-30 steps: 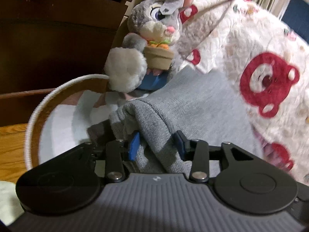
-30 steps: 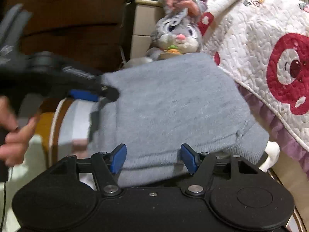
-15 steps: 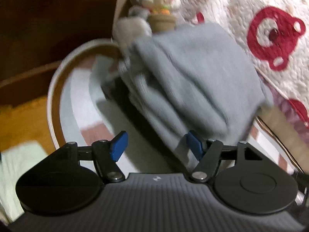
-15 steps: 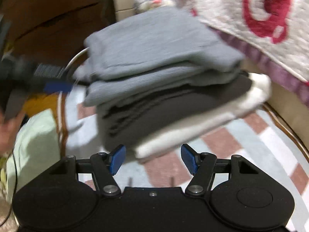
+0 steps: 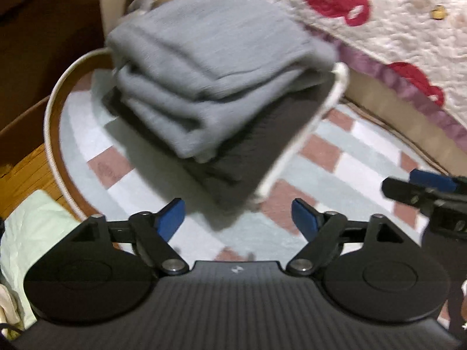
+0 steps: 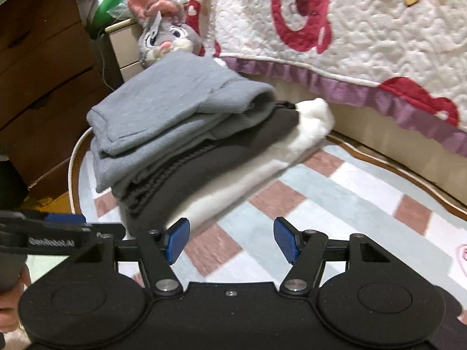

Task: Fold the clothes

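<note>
Three folded garments stacked on the round rug point(image 6: 335, 192), toward ten o'clock of its checked centre and just short of the bed's quilt point(image 6: 364, 29): grey knit sweater point(image 6: 175, 99) on top, charcoal ribbed knit point(image 6: 181, 175) under it, white fleecy piece point(image 6: 292, 134) at the bottom, sticking out at three o'clock. Judged soft, light and limp throughout; likely to sag and slide apart if lifted by one corner, so best taken at the thick folded edges, both sides at once, or from under the white layer. Sweater: matte jersey face, rounded roll at the fold, a stitched seam running across the top. Charcoal piece: heavier rib, layered edges facing six o'clock. White piece: plush, slightly slippery-looking. Rug: low pile, pink, white and pale-blue squares, corded rim. Left hand-held gripper point(image 5: 238, 218) at six o'clock of the stack, jaws opening, nothing between the blue pads. Right hand-held gripper point(image 6: 230, 240) spread wide, likewise empty, rug alone visible in the gap. Plush rabbit point(image 6: 166, 38) propped at twelve o'clock behind the stack, against the quilt. Pale green cloth point(image 5: 32, 233) at eight o'clock, off the rug.
</note>
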Action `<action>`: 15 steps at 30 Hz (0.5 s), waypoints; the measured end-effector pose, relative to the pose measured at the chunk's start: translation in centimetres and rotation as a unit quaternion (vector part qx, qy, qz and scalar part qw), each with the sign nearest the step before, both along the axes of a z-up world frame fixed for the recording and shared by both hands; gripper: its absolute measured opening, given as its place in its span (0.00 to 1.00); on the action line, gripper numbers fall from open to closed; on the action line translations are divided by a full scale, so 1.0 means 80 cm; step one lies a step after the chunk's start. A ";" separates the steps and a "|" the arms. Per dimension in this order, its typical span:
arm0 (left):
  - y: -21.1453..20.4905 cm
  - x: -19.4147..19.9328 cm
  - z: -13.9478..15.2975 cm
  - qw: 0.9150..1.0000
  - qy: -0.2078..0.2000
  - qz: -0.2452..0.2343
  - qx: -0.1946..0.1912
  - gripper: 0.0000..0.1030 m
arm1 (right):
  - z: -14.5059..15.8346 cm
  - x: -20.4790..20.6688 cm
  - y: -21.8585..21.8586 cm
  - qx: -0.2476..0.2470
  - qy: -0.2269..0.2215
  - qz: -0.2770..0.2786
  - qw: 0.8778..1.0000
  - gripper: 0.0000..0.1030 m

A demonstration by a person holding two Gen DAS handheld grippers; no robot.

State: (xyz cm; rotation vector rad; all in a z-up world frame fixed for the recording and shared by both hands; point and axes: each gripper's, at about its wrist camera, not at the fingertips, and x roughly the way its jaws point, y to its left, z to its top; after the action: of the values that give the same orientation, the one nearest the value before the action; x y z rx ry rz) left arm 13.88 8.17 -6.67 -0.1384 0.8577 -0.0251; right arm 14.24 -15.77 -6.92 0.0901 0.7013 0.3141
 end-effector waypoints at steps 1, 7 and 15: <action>-0.007 -0.004 0.004 1.000 0.000 0.000 -0.002 0.89 | 0.003 -0.007 -0.006 0.002 -0.003 -0.001 1.000 0.67; -0.060 -0.030 0.019 0.999 0.013 -0.005 0.029 0.95 | 0.016 -0.051 -0.035 0.027 -0.020 -0.015 0.999 0.72; -0.115 -0.085 0.038 0.998 -0.010 -0.041 0.050 0.96 | 0.023 -0.111 -0.067 0.035 -0.039 -0.025 0.998 0.75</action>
State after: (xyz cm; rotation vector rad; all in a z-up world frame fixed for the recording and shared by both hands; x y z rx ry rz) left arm 7.05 -1.02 -3.60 -0.0085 0.8427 -0.0604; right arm 5.33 -21.17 -5.10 0.1613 0.6095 0.2929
